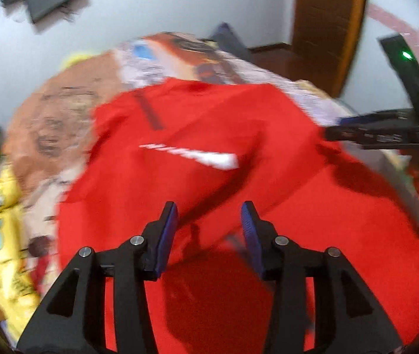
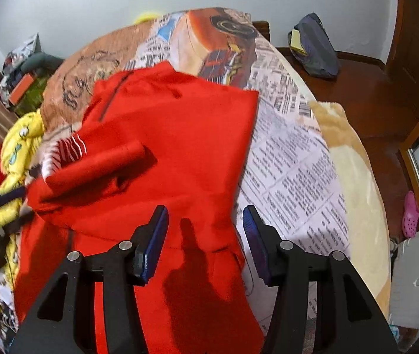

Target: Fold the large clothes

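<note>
A large red zip-neck jacket [image 2: 174, 135] with a white chest logo lay spread on the newspaper-print bedspread [image 2: 292, 159] of the bed, one sleeve folded across its front. The left tongs [image 1: 209, 230] and right tongs [image 2: 206, 230] both hovered released above the jacket's lower part, grasping nothing. A yellow printed garment [image 2: 17, 153] lay beside it.

A bed [image 2: 362, 194] covered by a newspaper-and-car print sheet [image 2: 292, 159] carries everything. On it lies a red zip-neck garment [image 2: 180, 135], one sleeve folded across its front. A yellow printed garment [image 2: 17, 153] sits crumpled just beside it.
</note>
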The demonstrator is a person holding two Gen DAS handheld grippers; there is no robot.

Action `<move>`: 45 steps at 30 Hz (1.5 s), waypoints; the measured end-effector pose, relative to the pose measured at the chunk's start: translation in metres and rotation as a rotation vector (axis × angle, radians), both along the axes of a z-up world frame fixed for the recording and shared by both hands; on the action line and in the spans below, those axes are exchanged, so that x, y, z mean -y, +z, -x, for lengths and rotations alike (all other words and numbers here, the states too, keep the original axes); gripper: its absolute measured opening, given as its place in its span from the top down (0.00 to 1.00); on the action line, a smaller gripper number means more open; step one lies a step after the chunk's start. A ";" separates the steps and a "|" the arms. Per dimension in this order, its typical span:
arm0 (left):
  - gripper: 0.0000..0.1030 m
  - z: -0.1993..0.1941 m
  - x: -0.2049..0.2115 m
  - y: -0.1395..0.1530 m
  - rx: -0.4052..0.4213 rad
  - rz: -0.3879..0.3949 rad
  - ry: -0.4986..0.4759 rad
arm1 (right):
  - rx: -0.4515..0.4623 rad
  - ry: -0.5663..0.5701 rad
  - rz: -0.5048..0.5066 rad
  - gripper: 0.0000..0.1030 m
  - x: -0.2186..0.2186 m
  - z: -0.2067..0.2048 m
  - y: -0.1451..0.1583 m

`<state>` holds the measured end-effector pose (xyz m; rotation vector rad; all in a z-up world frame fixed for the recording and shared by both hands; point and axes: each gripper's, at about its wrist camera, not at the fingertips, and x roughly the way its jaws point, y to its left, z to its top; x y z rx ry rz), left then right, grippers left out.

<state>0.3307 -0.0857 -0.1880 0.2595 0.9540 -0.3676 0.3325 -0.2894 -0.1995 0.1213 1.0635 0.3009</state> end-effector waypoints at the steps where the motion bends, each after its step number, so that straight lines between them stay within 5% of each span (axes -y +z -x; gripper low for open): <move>1: 0.58 -0.004 0.010 -0.005 -0.031 0.015 -0.025 | 0.002 0.000 0.001 0.53 -0.001 -0.002 0.000; 12: 0.57 -0.075 0.047 -0.055 -0.087 -0.085 -0.025 | -0.058 0.013 0.025 0.53 -0.001 -0.013 -0.027; 18: 0.52 -0.092 0.042 -0.060 -0.099 -0.015 -0.013 | -0.039 0.022 0.014 0.48 -0.001 -0.012 -0.034; 20: 0.60 -0.096 0.039 -0.060 -0.129 0.025 0.007 | -0.032 0.036 0.027 0.40 -0.006 -0.011 -0.035; 22: 0.91 -0.101 0.035 -0.057 -0.169 0.059 0.035 | -0.017 0.064 0.071 0.36 -0.014 -0.009 -0.037; 24: 0.92 -0.104 0.028 -0.049 -0.173 0.074 0.079 | -0.007 0.087 0.104 0.30 -0.021 -0.009 -0.039; 32: 0.93 -0.074 -0.054 0.031 0.017 0.183 0.232 | -0.004 0.115 0.156 0.22 -0.030 -0.008 -0.043; 37: 0.93 -0.045 -0.120 0.073 0.173 0.128 0.370 | -0.019 0.116 0.171 0.22 -0.031 -0.010 -0.043; 40: 0.93 -0.029 -0.158 0.076 0.206 0.097 0.451 | -0.028 0.114 0.182 0.22 -0.035 -0.012 -0.043; 45: 0.93 -0.015 -0.219 0.039 0.126 0.094 0.590 | -0.028 0.110 0.199 0.22 -0.037 -0.012 -0.044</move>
